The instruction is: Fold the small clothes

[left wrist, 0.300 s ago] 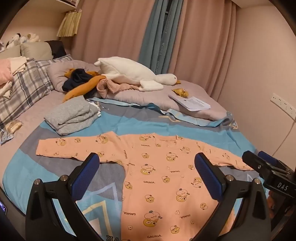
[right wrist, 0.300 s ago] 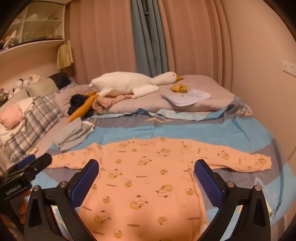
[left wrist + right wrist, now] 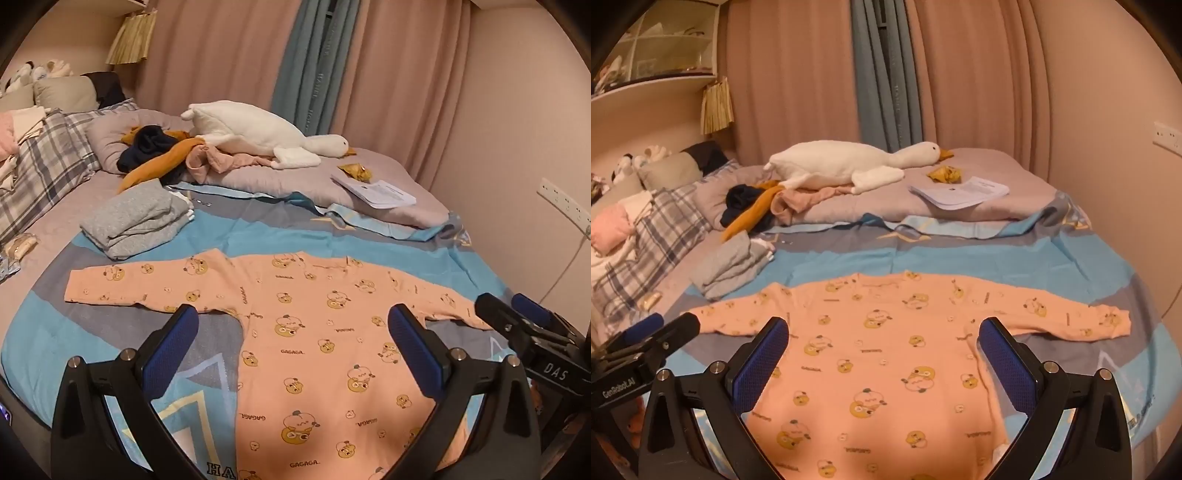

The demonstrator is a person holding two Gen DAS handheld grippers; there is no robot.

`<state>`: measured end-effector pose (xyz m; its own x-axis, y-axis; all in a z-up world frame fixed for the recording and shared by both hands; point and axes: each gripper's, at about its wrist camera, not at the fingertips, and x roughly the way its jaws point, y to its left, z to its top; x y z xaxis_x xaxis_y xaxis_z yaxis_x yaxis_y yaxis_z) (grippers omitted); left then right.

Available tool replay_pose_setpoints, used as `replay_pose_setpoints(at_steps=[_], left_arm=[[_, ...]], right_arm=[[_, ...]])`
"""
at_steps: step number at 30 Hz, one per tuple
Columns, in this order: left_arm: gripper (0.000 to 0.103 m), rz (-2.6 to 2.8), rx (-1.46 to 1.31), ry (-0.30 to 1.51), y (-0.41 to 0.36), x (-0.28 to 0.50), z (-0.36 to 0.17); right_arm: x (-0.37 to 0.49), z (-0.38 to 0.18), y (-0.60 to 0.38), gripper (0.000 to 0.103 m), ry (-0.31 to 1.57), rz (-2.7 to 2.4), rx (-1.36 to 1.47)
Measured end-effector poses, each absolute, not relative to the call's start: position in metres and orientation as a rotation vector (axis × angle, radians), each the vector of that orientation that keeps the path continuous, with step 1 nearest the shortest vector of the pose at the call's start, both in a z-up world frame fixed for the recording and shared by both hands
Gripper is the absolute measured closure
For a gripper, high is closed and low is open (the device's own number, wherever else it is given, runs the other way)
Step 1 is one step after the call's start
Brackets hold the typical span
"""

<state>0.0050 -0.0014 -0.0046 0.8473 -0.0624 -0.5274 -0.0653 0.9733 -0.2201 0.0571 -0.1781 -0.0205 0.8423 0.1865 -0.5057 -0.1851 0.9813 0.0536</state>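
A peach baby romper [image 3: 314, 332] with cartoon prints lies flat on the blue and grey bedsheet, both sleeves spread out to the sides. It also shows in the right wrist view [image 3: 886, 354]. My left gripper [image 3: 293, 328] is open and empty, hovering above the romper's left body half. My right gripper [image 3: 884, 339] is open and empty above the romper's right body half. The right gripper's tip [image 3: 517, 325] shows at the right edge of the left wrist view, by the right sleeve end. The left gripper's tip [image 3: 657, 332] shows at the left of the right wrist view.
A folded grey garment pile [image 3: 136, 218] lies left of the romper. A white goose plush [image 3: 258, 136], a heap of loose clothes [image 3: 166, 155] and papers [image 3: 373, 192] lie on the grey duvet behind. Plaid pillows [image 3: 40, 166] are at the left. The wall is at the right.
Both grippers have shifted very slightly; the romper lies the same.
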Motion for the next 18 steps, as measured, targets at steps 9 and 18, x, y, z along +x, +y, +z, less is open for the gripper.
replay_pose_setpoints(at_steps=[9,18], left_arm=[[0.000,-0.047,-0.179,0.609,-0.010,0.012,-0.020],[0.000,-0.082,-0.182,0.672,-0.012,0.015,-0.026]], right_arm=[[0.058,-0.029,-0.177,0.001,0.567,0.189,-0.009],[0.058,-0.036,-0.178,0.001,0.622,0.247,0.010]])
